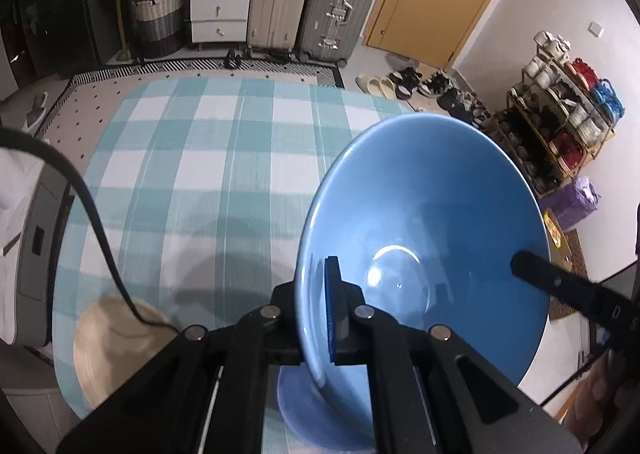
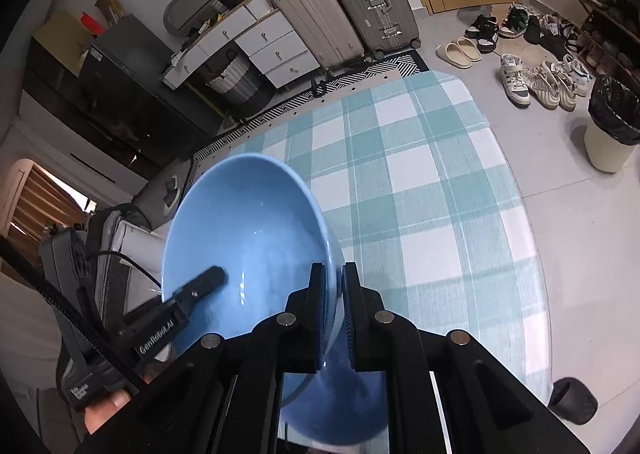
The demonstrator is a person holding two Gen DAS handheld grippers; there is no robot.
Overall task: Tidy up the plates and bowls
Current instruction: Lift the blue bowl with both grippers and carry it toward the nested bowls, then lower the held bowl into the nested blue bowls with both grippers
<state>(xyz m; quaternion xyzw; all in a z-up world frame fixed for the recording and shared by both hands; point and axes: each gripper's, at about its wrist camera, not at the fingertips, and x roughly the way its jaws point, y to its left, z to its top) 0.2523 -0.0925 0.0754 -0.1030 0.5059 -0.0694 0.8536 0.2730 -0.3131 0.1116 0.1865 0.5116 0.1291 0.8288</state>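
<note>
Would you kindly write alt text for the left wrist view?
A glossy blue ceramic bowl is held tilted above a teal-and-white checked tablecloth, its rim pinched by the black left gripper and, opposite, the black right gripper. A beige plate lies at lower left.

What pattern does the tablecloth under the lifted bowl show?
The tablecloth is a teal-and-white check, clearest in the right wrist view.

bowl (image 1: 432,206): blue (glossy) | tablecloth (image 1: 208,158): teal-white check | plate (image 1: 100,350): beige
</note>
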